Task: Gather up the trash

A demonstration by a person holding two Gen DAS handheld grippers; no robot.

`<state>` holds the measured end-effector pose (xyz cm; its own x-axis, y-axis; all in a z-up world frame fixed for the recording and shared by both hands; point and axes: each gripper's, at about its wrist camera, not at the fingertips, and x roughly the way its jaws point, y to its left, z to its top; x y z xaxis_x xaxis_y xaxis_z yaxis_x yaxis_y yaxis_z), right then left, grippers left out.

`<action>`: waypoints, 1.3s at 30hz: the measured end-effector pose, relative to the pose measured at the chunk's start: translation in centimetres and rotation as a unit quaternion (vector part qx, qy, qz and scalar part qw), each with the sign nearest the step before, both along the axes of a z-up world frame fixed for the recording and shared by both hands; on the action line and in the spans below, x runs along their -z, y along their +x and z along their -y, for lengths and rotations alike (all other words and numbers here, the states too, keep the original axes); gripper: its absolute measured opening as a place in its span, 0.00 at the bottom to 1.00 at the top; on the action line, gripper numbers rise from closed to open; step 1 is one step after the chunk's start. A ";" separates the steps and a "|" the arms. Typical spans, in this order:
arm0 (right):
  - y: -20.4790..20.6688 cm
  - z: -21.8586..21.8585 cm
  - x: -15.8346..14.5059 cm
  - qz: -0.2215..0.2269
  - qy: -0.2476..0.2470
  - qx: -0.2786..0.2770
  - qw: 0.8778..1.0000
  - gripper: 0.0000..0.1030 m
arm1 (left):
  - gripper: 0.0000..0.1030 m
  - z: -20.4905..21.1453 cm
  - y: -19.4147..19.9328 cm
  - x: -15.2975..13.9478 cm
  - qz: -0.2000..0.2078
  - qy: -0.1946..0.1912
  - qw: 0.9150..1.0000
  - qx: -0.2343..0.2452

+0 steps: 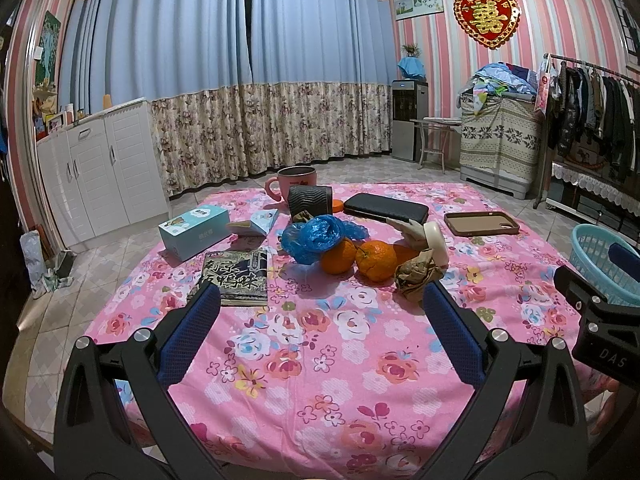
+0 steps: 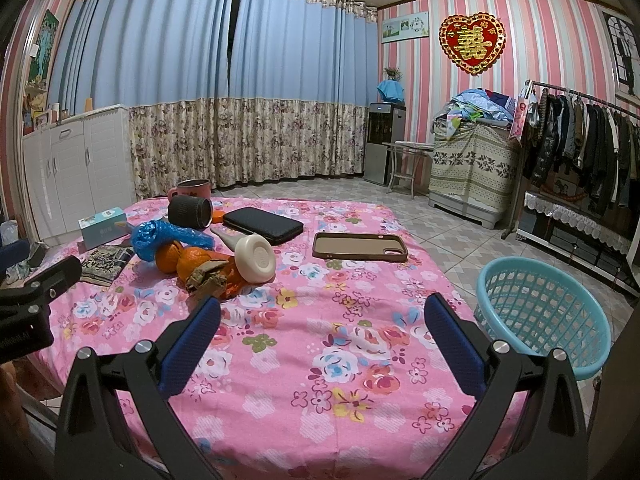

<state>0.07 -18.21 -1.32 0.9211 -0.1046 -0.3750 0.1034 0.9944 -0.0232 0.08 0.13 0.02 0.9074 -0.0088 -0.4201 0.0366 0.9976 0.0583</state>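
On the counter [image 1: 320,360] at twelve o'clock of the left gripper [image 1: 322,300], its jaws released and empty, lie a crumpled brown paper [image 1: 416,276] and blue plastic bag [image 1: 316,236]. From the right gripper [image 2: 320,312], likewise released, the paper [image 2: 204,278] sits at eleven o'clock, the blue basket [image 2: 548,304] at two.

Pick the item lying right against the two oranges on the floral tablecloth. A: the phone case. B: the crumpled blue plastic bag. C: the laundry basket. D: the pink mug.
B: the crumpled blue plastic bag rests against the oranges; the other three sit apart from them.
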 end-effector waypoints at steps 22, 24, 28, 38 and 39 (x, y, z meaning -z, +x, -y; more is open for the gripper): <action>8.5 0.7 -3.1 -0.022 -0.004 -0.006 1.000 0.97 | 0.95 0.3 13.1 -2.9 -0.030 0.007 0.999 0.014; 10.0 0.8 -3.0 -0.030 -0.002 -0.009 1.000 0.97 | 0.95 -0.1 14.6 -2.6 -0.050 -0.011 0.998 0.021; 12.9 0.9 -2.3 -0.051 0.003 -0.008 0.999 0.97 | 0.95 -0.4 16.8 -0.7 -0.074 -0.012 0.997 0.015; 16.9 1.5 1.9 -0.110 0.029 -0.027 0.993 0.96 | 0.55 -0.2 20.8 4.4 -0.176 -0.007 0.984 0.038; 17.0 1.3 2.0 -0.114 0.023 -0.024 0.993 0.97 | 0.48 0.1 20.8 4.5 -0.176 0.000 0.983 0.041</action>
